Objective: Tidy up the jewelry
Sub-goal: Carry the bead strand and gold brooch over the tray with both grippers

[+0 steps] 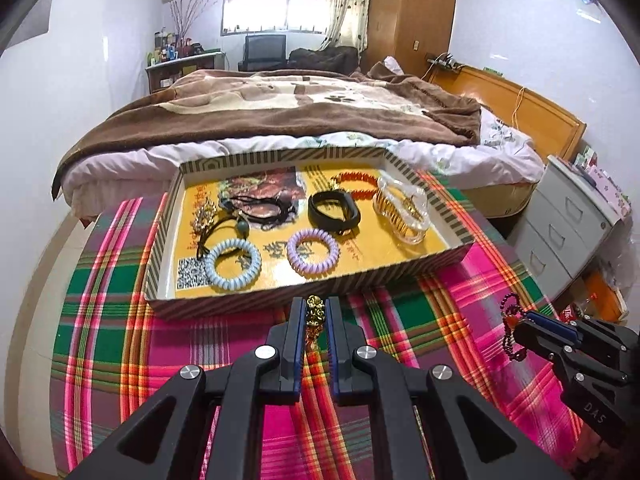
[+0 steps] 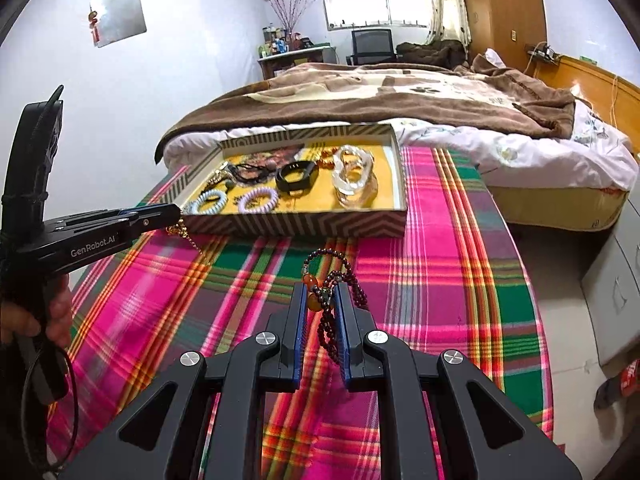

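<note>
A gold charm [image 1: 315, 310] on a chain is pinched between the left tongs [image 1: 315, 307], just short of the near wall of the striped tray [image 1: 280, 294]. A dark bead bracelet [image 2: 334, 292] with an orange bead hangs pinched in the right tongs [image 2: 323, 294] above the plaid cloth [image 2: 440, 264] on the desk. In the tray lie two coil hair ties [image 1: 234, 258], a black band [image 1: 334, 210], a clear chain bracelet [image 1: 402, 208] and an orange bead bracelet [image 1: 356, 180]. A bed [image 1: 280, 100] stands beyond.

My left gripper [image 1: 315, 312]: matte black linkage arms, round silver pivot screws, blue pads lining both fingers. My right gripper [image 2: 323, 300]: identical build. Side views show white lettering, "GenRobot.AI" and "DAS". A black cable [image 2: 28, 384] loops below my bare-skinned hand [image 2: 48, 312].
</note>
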`<state>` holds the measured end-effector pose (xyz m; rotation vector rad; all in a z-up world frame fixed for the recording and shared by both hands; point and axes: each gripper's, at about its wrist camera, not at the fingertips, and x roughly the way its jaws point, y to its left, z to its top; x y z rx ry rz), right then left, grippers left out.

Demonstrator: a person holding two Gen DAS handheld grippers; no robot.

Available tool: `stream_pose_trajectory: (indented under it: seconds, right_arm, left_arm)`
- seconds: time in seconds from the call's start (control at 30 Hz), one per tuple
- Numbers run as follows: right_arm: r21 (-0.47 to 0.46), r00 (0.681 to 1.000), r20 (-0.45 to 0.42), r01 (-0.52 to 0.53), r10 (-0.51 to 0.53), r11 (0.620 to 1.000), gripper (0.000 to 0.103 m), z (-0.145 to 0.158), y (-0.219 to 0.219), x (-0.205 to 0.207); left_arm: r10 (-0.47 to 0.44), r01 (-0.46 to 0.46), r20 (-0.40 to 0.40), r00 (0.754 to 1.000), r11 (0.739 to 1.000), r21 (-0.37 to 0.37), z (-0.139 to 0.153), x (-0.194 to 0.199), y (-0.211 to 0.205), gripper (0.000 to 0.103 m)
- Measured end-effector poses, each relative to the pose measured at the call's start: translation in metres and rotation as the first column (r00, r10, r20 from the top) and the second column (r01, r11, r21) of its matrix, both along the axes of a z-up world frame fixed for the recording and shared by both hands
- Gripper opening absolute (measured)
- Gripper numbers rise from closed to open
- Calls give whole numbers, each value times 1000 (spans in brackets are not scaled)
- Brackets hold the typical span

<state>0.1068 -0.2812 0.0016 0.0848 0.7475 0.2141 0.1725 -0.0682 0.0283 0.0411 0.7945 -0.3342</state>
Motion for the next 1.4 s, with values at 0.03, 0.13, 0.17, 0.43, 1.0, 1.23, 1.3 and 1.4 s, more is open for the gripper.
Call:
stream_pose_trajectory:
  seconds: [0.03,0.13,0.17,0.43,1.0,1.23,1.3,1.4]
  right_arm:
    - [0,1000,8,-1,1,1000,14,3,1,1]
    - [7,1000,24,-6,6,1000,14,11,3,5]
    - [11,1000,30,-8,8,1000,14,14,3,7]
    - [40,997,69,-24,22,999,14,37,12,33]
    - [15,998,47,-30,29,999,14,23,49,107]
    - [-69,999,-13,-33,33,997,14,-6,64,129]
    - [-80,999,-30,-44,41,996,14,-13,67,132]
    - [-83,997,-53,-59,55,995,14,-21,71,136]
  left_arm:
    - [0,0,3,1000,1000,-6,2,0,1,9]
    - [-3,3,12,1000,1000,-25,12,2,6,10]
    - [-3,4,19,1000,1000,-27,15,3,8,10]
    - [-21,23,50,999,998,-53,41,27,18,10]
    - [-45,46,13,999,995,-94,26,105,16,10]
    - [-40,38,-49,998,998,-56,-11,129,8,10]
    - [-32,28,-72,997,998,-56,-21,134,11,10]
    - [-21,17,-98,995,999,-49,-32,140,13,10]
